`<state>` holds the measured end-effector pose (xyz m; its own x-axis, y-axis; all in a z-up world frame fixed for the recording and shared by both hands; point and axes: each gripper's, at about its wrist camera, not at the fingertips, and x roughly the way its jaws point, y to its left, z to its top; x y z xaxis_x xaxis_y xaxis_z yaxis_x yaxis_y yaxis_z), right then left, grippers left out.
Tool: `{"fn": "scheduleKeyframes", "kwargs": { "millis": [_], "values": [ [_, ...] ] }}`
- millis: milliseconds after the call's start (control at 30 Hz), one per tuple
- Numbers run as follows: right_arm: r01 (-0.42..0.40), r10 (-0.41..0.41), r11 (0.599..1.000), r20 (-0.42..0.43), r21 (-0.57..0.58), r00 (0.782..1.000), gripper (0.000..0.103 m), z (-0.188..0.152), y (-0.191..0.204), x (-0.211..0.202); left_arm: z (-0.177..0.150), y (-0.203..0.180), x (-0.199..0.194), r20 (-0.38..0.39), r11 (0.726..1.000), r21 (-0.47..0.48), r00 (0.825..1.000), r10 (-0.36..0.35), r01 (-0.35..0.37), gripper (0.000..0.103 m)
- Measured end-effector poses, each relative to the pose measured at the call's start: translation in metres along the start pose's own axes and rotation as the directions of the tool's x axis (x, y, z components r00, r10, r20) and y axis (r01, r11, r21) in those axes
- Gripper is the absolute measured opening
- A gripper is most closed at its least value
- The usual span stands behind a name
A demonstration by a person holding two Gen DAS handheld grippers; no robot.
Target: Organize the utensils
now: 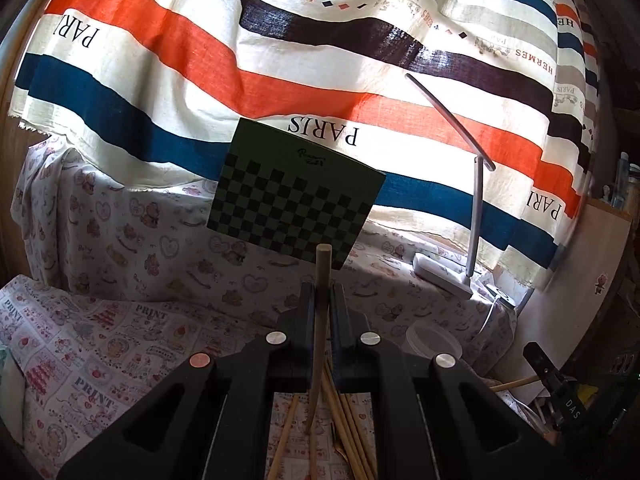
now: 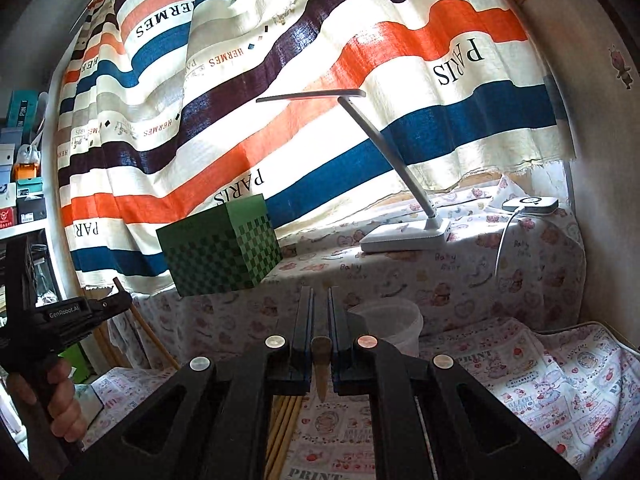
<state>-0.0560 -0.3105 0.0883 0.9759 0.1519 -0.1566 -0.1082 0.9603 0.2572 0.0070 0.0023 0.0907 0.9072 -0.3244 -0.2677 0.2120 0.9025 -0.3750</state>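
Left tongs (image 1: 323,300) clamped on a wooden stick (image 1: 321,280), held upright above loose chopsticks (image 1: 344,420) on the printed table (image 1: 100,360). Right tongs (image 2: 320,304) clamped on a tapered wooden utensil (image 2: 321,364), near a translucent cup (image 2: 394,320). Green checkered box (image 2: 220,248) behind.

Matt wooden chopstick (image 1: 322,280); coarse-woven cloth curtain (image 1: 280,40)

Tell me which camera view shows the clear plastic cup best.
The right wrist view: the clear plastic cup stands just beyond the right tongs, with rim and wall visible. The left wrist view shows only part of it, low at the right, behind the left tongs.
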Motion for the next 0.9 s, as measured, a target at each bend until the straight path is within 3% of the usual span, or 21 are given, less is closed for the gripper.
{"fn": "scheduleKeyframes", "kwargs": {
  "millis": [233,367,500,600,700,900],
  "values": [
    [-0.009,0.009,1.000,-0.003,-0.025,1.000,0.007,-0.002,0.006,0.000,-0.005,-0.013,0.000,0.040,0.996,0.062,0.997,0.067,-0.069,0.006],
    [-0.004,0.005,1.000,0.015,-0.023,1.000,0.007,-0.003,0.006,-0.001,-0.004,-0.010,-0.003,0.055,0.999,0.035,0.998,0.040,-0.042,0.006],
    [-0.001,0.001,1.000,-0.010,0.013,1.000,0.007,0.003,0.001,0.003,-0.004,-0.012,-0.012,0.142,0.997,0.033,0.988,0.058,-0.063,0.006],
    [0.017,-0.016,1.000,-0.057,0.025,0.998,0.007,0.019,-0.003,0.004,0.012,-0.019,-0.013,0.149,0.999,0.006,0.988,0.045,-0.046,0.005],
    [0.027,-0.028,1.000,-0.072,-0.012,0.997,0.007,0.045,0.002,-0.004,0.030,-0.043,-0.017,0.191,0.998,0.042,0.981,0.044,-0.053,0.005],
    [0.025,-0.025,0.999,0.003,-0.020,1.000,0.007,0.093,0.005,-0.027,0.052,-0.109,-0.025,0.271,0.982,0.187,0.962,-0.046,-0.006,0.006]
  ]
}}
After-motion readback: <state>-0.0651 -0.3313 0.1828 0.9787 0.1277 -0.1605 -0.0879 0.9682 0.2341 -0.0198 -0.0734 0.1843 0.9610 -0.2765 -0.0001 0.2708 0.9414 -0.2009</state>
